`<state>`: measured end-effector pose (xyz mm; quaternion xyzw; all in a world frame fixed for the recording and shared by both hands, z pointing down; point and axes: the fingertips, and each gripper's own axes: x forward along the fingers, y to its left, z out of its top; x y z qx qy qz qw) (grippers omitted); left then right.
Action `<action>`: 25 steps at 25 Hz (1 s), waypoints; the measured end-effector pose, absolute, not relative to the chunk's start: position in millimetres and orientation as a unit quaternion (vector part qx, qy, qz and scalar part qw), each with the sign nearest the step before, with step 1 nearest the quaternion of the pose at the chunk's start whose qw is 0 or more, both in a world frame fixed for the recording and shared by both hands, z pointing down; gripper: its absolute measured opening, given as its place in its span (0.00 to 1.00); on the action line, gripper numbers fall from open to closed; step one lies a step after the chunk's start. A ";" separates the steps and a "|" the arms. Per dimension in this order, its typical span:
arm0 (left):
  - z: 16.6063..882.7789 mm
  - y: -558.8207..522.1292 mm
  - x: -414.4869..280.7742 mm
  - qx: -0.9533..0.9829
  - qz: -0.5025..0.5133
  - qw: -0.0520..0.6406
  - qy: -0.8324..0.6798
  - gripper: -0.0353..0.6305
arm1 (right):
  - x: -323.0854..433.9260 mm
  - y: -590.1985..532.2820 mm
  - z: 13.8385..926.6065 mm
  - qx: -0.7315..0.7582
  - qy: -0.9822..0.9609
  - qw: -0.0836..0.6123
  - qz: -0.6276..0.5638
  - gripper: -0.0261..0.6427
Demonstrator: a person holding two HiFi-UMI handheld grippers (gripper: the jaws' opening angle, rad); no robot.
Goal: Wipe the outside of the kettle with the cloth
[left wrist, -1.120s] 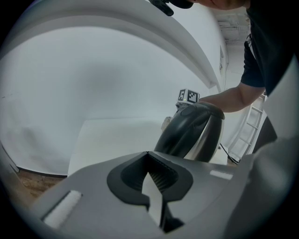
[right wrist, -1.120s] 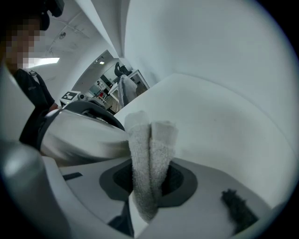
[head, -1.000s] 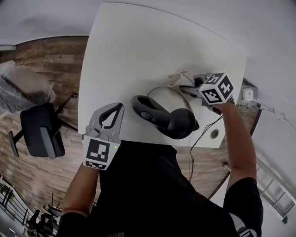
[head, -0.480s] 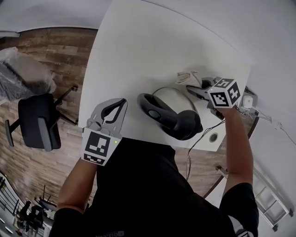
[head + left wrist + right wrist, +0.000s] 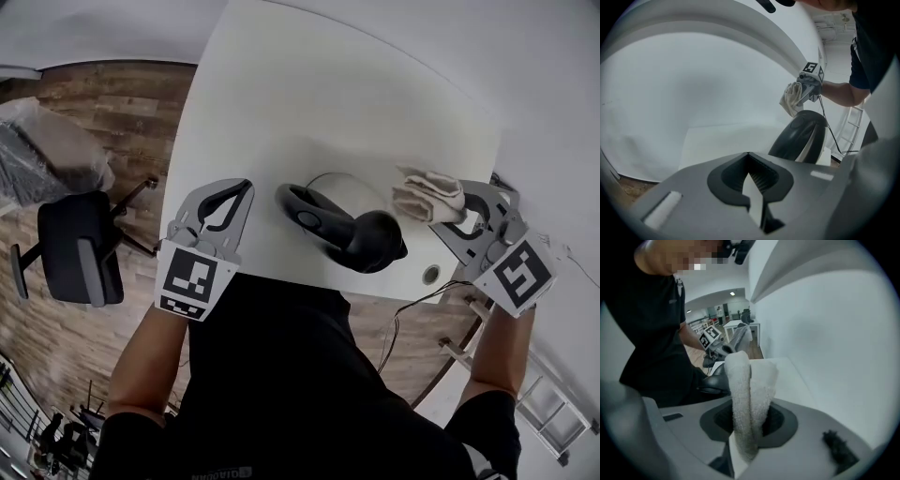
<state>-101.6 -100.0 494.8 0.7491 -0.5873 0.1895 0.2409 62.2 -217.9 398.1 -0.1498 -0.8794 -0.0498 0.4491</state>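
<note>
Below me lay a white smooth tabletop w/ rounded corners; cream kettle w/ black handle stood on it nr my edge, round cable hole beside.

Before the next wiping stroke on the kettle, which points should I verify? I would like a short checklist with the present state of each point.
1. Cloth gripped firmly: ok; the right gripper is shut on the folded cloth.
2. Cloth touching the kettle: cannot tell; it is close to the kettle's right side.
3. Kettle upright on the table: ok.
4. Left gripper steadying the kettle: not ok; it is shut, empty and apart from the kettle.
5. Cable below the table edge clear of the cloth: ok.
</note>
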 end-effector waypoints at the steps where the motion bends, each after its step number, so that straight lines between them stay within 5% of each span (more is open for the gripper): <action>1: 493.2 -99.3 -102.1 0.750 0.189 0.239 -0.587 0.06 | 60.2 -209.6 393.7 -0.174 -0.866 0.461 -0.084 0.19; 25: 481.7 -100.8 -79.8 0.761 0.115 0.232 -0.595 0.06 | 11.0 -181.5 449.2 -0.366 -0.716 0.566 -0.183 0.19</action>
